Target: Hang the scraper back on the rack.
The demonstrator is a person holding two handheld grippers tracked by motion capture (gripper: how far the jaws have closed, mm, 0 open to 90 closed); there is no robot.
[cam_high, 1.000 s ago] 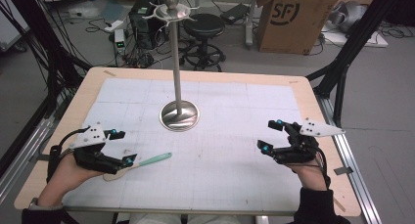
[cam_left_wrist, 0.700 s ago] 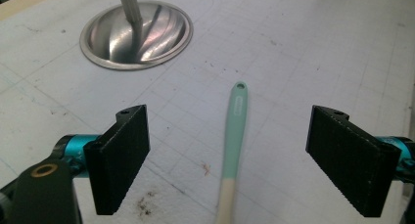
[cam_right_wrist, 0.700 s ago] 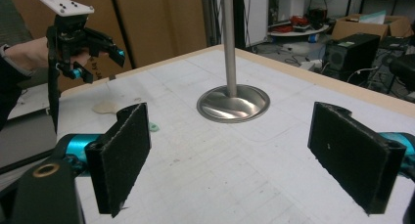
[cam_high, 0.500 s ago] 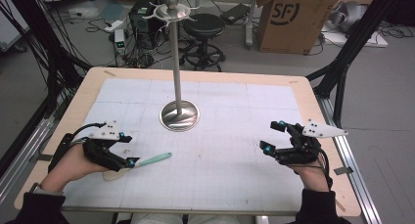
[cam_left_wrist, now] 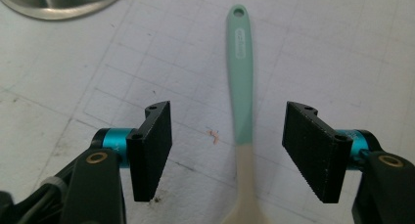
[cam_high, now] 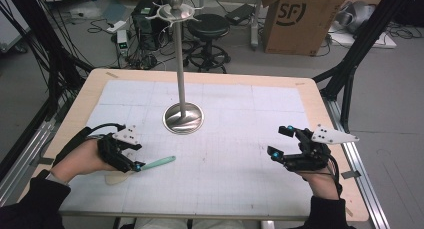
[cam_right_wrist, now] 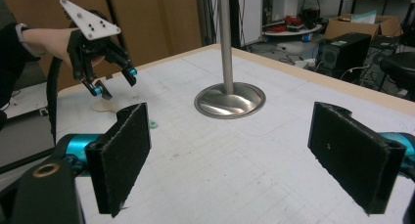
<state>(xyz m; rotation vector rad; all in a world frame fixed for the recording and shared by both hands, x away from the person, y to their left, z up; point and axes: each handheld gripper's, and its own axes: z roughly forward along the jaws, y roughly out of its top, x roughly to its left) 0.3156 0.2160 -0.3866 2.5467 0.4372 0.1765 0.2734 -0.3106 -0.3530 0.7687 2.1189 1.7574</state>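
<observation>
A spatula [cam_high: 157, 163] with a mint-green handle and a cream head lies flat on the white mat [cam_high: 230, 169] at the front left. My left gripper [cam_high: 134, 159] hangs low over it. In the left gripper view the handle [cam_left_wrist: 241, 77] runs between the two black pads [cam_left_wrist: 156, 136]. Neither pad touches it, and the jaws have just been closing. At the front right my right gripper [cam_high: 279, 141] stands open with nothing between its pads [cam_right_wrist: 125, 155].
A tall steel stand with a round base [cam_high: 183, 118] rises from the middle of the mat; its base [cam_right_wrist: 230, 100] lies ahead of the right gripper. The table's wooden rim [cam_high: 320, 99] borders the mat. Boxes, cables and a stool stand on the floor behind.
My left hand has slid right over the spatula, and its jaws have narrowed around the handle. The right gripper has stayed in place.
</observation>
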